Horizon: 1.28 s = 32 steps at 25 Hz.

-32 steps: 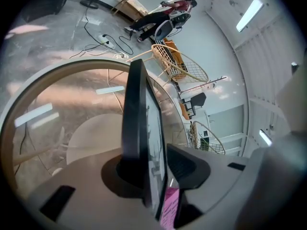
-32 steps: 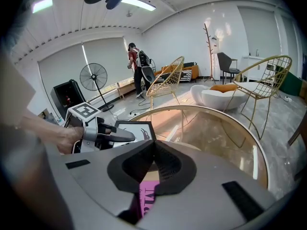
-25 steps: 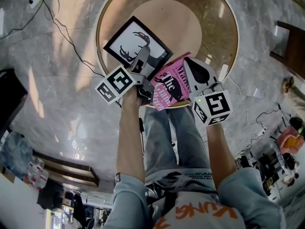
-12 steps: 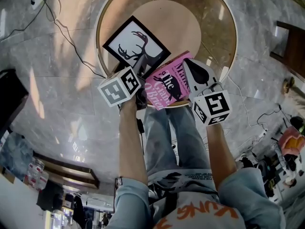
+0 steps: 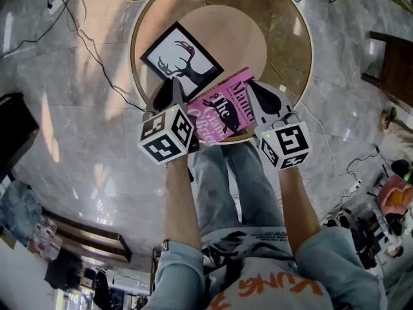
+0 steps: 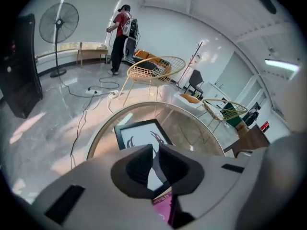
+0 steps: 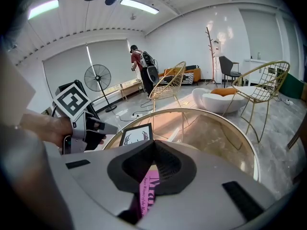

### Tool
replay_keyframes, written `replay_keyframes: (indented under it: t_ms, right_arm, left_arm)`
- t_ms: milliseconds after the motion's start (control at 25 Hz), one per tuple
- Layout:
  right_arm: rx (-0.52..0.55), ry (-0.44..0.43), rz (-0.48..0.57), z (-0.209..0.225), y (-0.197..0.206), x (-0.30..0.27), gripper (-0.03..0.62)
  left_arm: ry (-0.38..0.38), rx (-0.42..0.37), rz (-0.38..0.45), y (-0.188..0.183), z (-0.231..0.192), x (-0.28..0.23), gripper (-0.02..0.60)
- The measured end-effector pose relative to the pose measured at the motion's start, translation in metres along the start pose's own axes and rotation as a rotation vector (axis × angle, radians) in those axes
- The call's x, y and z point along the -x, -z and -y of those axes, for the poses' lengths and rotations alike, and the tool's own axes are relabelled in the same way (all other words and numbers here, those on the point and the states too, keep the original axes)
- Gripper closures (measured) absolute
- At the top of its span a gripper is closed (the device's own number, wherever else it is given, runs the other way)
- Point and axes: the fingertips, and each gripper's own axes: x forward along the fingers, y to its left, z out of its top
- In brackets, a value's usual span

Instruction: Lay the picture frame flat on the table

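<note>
The black picture frame [image 5: 182, 60] with a deer-head print lies flat on the round table's [image 5: 303, 50] wooden disc, left of centre. My left gripper [image 5: 169, 94] hovers just short of its near corner, apart from it. Its jaws have just been closing and stand almost together with nothing between them; the frame [image 6: 139, 135] shows beyond the tips of the left gripper [image 6: 156, 147]. A pink book [image 5: 222, 108] lies at the near edge. My right gripper [image 5: 266, 101] is shut above the book's right end, and pink print [image 7: 148, 190] shows under this gripper [image 7: 153, 143].
The table has a gold rim and glass outer ring. Cables [image 5: 97, 50] trail over the marble floor at its left. Gold wire chairs [image 6: 153, 71] and a standing fan [image 6: 58, 20] stand beyond, with a person [image 6: 122, 32] far off. My legs are under the near edge.
The left gripper has pulled back off the frame's near corner toward the table's near edge, risen and rolled, and its jaws have come together. The frame stays flat. The right gripper has barely shifted.
</note>
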Motion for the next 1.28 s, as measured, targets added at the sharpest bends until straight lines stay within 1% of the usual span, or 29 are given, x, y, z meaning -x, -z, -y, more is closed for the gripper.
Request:
replay_keyframes:
  t_ms: [40,120,240,360,480,600,720,880,1000,1120,1280]
  right_arm:
    - [0.003,-0.002,0.004,-0.001,-0.002,0.003,0.595]
    - [0.011,-0.006,0.01,-0.002,-0.006,0.01,0.595]
    - [0.026,-0.005,0.027,0.002,-0.014,0.019,0.595]
    - [0.022,-0.002,0.055,0.005,-0.025,0.031,0.595]
    - [0.023,-0.002,0.069,0.003,-0.04,0.052,0.595]
    - [0.026,-0.018,0.107,-0.001,-0.067,0.069,0.595]
    - [0.018,-0.053,0.165,-0.002,-0.094,0.086,0.595]
    - [0.012,-0.059,0.217,-0.001,-0.129,0.112,0.595]
    - [0.04,-0.047,0.253,0.002,-0.161,0.13,0.595]
    - [0.057,-0.017,0.3,0.009,-0.195,0.154,0.595]
    - [0.075,0.024,0.39,0.017,-0.25,0.19,0.595]
  left_arm:
    - [-0.012,-0.014,0.031,-0.006,0.003,0.007,0.54]
    - [-0.009,-0.05,0.093,-0.016,0.015,0.021,0.552]
    - [0.041,-0.117,0.182,-0.029,0.04,0.041,0.559]
    - [0.063,-0.167,0.209,-0.034,0.06,0.057,0.56]
    - [0.06,-0.177,0.235,-0.041,0.079,0.087,0.561]
    - [0.05,-0.213,0.286,-0.062,0.099,0.116,0.561]
    - [0.057,-0.244,0.323,-0.082,0.123,0.134,0.561]
    - [0.057,-0.279,0.372,-0.105,0.153,0.163,0.561]
    - [0.045,-0.282,0.421,-0.123,0.17,0.186,0.561]
    - [0.044,-0.286,0.471,-0.144,0.19,0.21,0.561]
    - [0.059,-0.294,0.56,-0.184,0.22,0.245,0.561]
